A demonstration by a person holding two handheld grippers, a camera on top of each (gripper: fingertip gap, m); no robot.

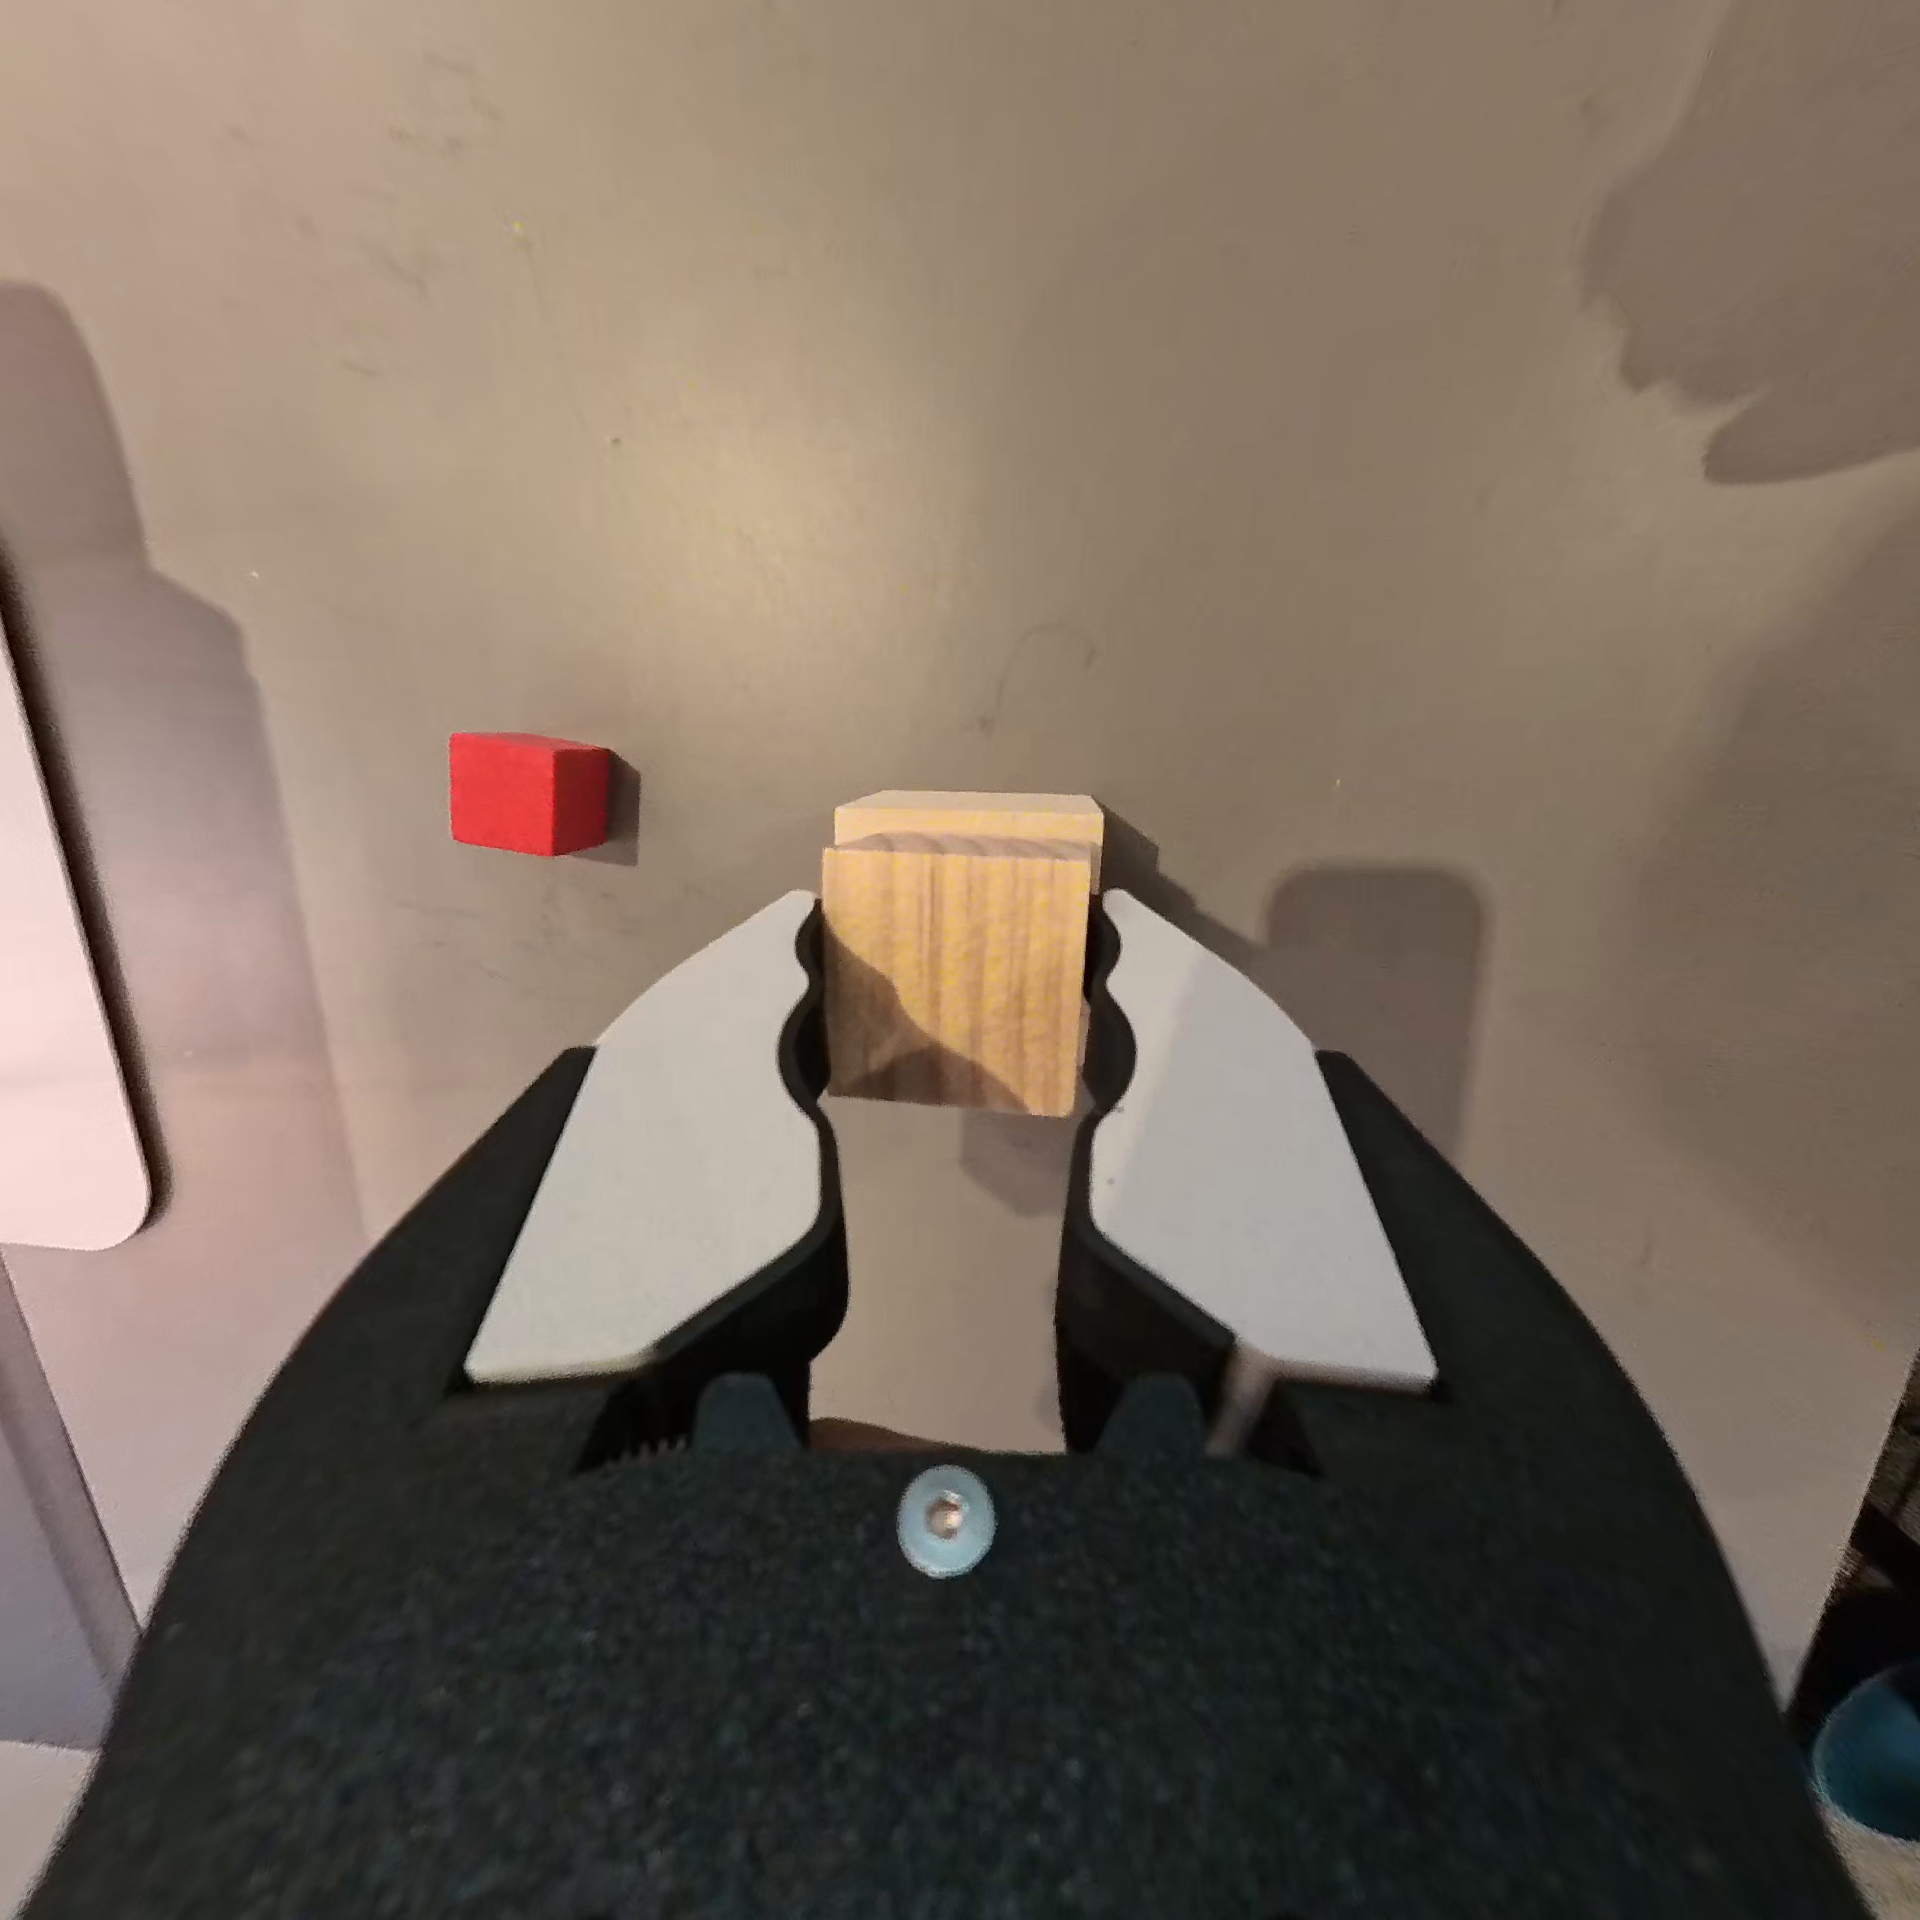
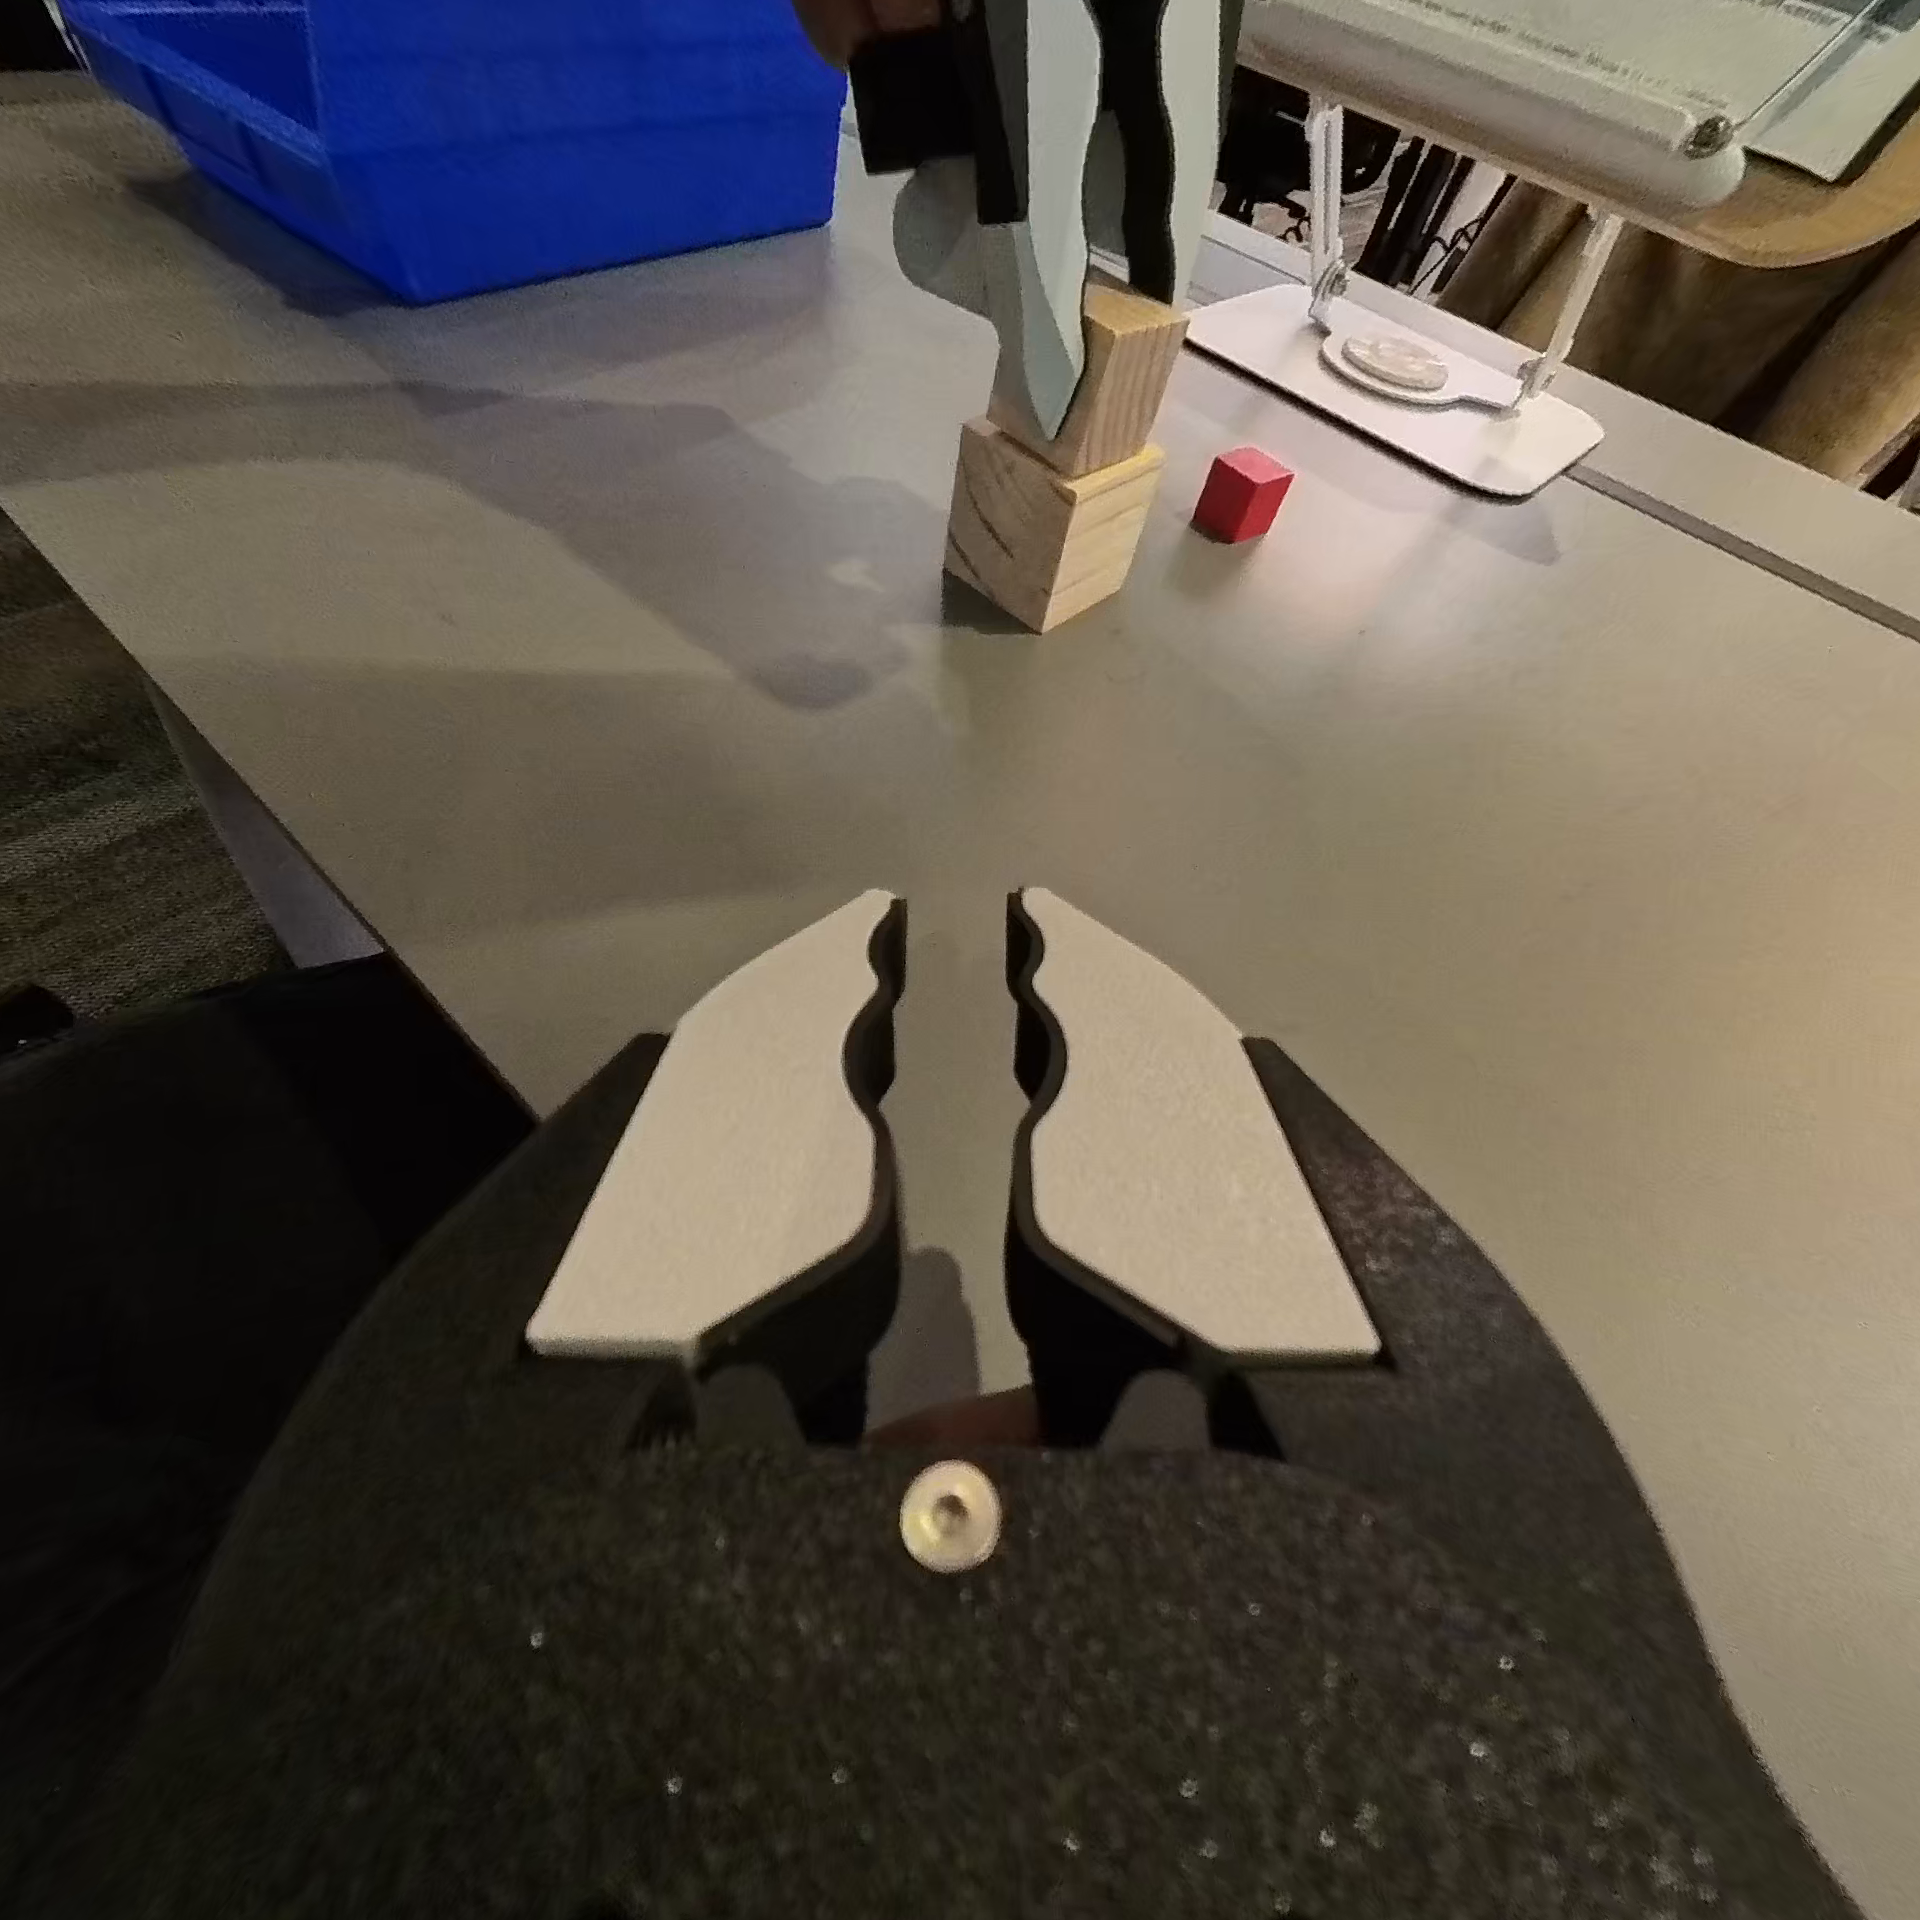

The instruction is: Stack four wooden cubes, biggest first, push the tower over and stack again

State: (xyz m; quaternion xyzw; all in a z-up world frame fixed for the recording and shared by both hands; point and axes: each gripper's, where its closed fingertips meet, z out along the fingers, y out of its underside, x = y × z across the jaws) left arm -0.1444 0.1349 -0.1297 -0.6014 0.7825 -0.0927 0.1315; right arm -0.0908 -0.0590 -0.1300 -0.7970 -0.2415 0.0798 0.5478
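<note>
My left gripper (image 1: 958,914) is shut on a medium wooden cube (image 1: 956,977) and holds it from above on the top face of a larger wooden cube (image 1: 966,816). The right wrist view shows this pair: the left gripper (image 2: 1107,364), the held cube (image 2: 1127,384) turned a little off square, and the larger cube (image 2: 1049,530) on the grey table (image 2: 1351,831). A small red cube (image 1: 525,792) lies on the table to the left of the stack; it also shows in the right wrist view (image 2: 1242,494). My right gripper (image 2: 956,914) is open by a narrow gap and empty, low over the table's near part.
A blue plastic bin (image 2: 468,135) stands at the far left of the table. A white flat-based stand (image 2: 1455,405) sits behind the red cube; its base also shows in the left wrist view (image 1: 62,935). The table's left edge (image 2: 260,831) drops to carpet. Left tips to right tips: about 20 cm.
</note>
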